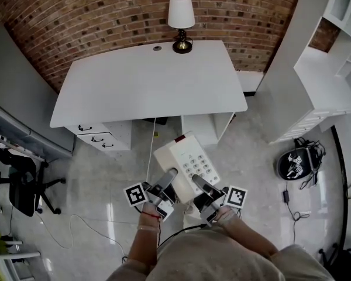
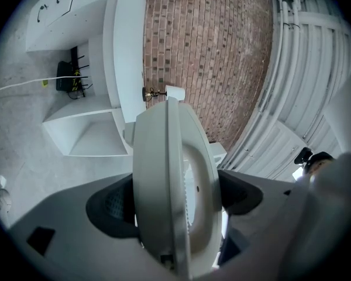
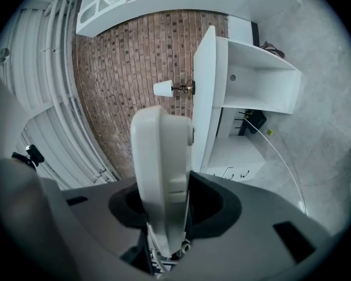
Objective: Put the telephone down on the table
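Cream plastic shell on the telephone (image 1: pixel 184 163) in the head view: wedge-shaped, grey keypad (image 1: pixel 198 164) facing up, handset (image 1: pixel 168 156) lying along the 9 o'clock side, small red patch at the 12 o'clock end. Held in the air over the pale floor (image 1: pixel 251 157), at 6 o'clock from the white bench (image 1: pixel 146 81) and not yet on it. Gripped at the near end by the left claw (image 1: pixel 167 180) at 7 o'clock and the right claw (image 1: pixel 201 186) at 5 o'clock. Only a lamp (image 1: pixel 181 22) on the bench, at its 12 o'clock edge.

Left gripper view: clamped on the telephone (image 2: pixel 172 186), seen edge-on, dark pads (image 2: pixel 114 206) pressed against both faces.

Right gripper view: likewise closed tight on the telephone (image 3: pixel 161 174), edge-on between the jaws.

Probably light, hollow and stiff, with a smooth shell apt to slip. Handset likely loose in its cradle, so best kept level. Better held by the two sides of the base, as now, than by the handset.
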`<state>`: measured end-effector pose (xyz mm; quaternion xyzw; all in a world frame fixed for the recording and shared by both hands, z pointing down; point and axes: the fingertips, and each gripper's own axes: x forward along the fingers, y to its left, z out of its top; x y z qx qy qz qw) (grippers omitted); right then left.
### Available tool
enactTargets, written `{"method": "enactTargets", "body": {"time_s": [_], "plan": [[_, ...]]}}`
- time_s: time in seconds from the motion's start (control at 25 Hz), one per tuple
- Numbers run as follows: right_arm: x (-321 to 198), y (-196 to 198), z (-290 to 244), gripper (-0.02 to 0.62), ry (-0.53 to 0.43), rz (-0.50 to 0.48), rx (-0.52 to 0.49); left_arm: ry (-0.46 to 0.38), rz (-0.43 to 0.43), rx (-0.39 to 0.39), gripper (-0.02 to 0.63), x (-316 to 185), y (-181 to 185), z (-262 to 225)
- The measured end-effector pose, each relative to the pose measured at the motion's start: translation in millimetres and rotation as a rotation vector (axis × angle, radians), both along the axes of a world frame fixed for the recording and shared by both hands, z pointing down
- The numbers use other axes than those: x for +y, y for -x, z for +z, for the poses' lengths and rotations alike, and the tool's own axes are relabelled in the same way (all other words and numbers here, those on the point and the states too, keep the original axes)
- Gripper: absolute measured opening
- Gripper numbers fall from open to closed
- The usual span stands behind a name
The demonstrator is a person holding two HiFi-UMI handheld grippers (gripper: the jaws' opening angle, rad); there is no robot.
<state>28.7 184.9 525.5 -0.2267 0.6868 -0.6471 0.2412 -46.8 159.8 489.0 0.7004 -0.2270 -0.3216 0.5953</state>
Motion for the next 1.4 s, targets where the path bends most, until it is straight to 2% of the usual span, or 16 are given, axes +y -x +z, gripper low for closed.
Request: {"method": "enactTargets", "body": {"time_s": [0.4, 0.76, 1.12, 1.4], "plan": [[-55, -22, 12, 0.158, 0.017, 0.006, 0.012, 0.019, 0.016, 0.001, 0.413, -57, -21, 11], [-75, -48, 19, 0.158, 0.035, 0.043, 0.013, 0.039, 0.060, 0.005, 0.413, -80, -49, 20], [-100, -48, 30, 0.158, 0.072, 0.068, -0.007, 0.065, 0.084, -0.013, 0.413, -108, -52, 29], [-134, -44, 39, 0.158, 0.086, 0.071, 0.014, 0.079, 0.089, -0.008, 0.413, -143, -46, 39]]}}
